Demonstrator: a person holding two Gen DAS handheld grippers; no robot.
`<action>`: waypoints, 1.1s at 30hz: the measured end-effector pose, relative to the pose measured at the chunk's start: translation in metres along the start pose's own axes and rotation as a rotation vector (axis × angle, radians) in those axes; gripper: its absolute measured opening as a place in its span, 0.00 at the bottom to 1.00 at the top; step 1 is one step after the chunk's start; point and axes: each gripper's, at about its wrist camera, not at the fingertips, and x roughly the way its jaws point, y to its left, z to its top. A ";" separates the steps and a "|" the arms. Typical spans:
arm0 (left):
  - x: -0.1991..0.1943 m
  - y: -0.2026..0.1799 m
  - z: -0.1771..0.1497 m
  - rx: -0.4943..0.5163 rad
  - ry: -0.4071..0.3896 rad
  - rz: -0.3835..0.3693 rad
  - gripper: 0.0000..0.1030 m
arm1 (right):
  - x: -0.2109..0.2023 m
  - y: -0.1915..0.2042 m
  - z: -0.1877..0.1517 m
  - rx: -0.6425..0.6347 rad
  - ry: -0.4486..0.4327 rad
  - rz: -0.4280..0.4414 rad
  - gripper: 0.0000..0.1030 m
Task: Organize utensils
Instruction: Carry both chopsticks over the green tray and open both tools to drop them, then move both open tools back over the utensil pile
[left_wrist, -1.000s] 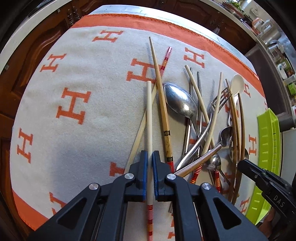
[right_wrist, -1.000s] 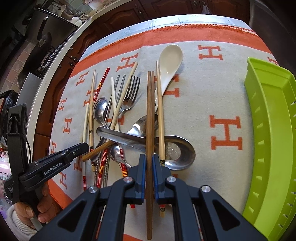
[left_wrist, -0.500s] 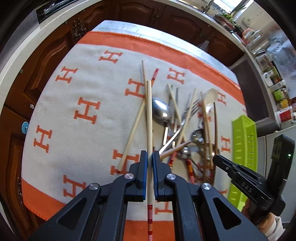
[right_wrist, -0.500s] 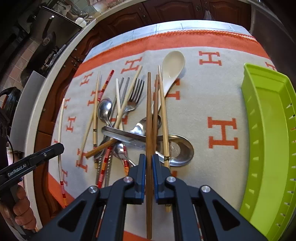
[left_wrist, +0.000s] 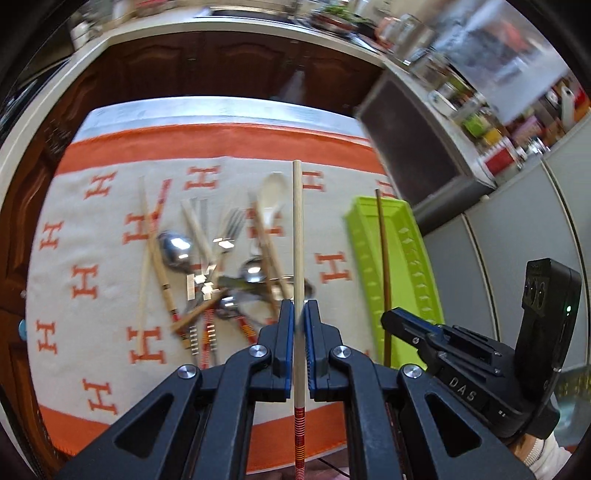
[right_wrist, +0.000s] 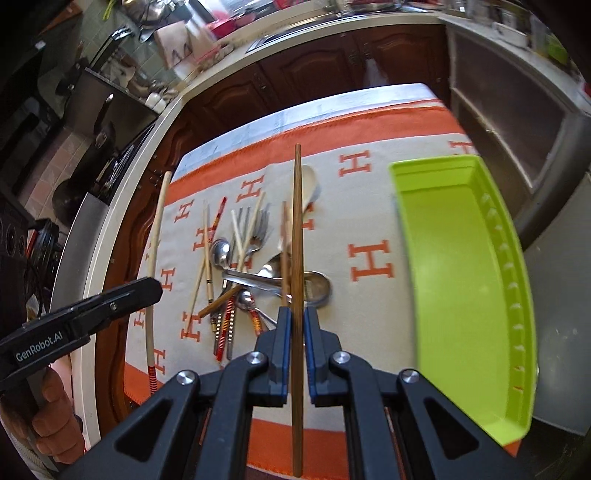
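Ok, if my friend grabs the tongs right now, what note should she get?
Left tongs: shut on a pale chopstick with a red-striped end, lifted off the cloth.
Right tongs: shut on a dark brown chopstick, also in the air.
Green tray: on the right side of the orange-and-cream cloth, nothing in it yet.
Utensil pile: spoons, forks and more chopsticks tangled mid-cloth, a white spoon at the far end.
Done: two chopsticks picked up.
Left: probably put both in the tray, then sort the pile.
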 end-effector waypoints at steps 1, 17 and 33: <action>0.003 -0.013 0.003 0.027 0.008 -0.015 0.03 | 0.000 0.000 0.000 0.000 0.000 0.000 0.06; 0.119 -0.136 0.040 0.077 0.170 -0.121 0.04 | -0.033 -0.117 0.022 0.095 -0.006 -0.196 0.07; 0.131 -0.106 0.026 0.099 0.186 0.097 0.45 | 0.014 -0.123 0.041 -0.029 0.140 -0.162 0.07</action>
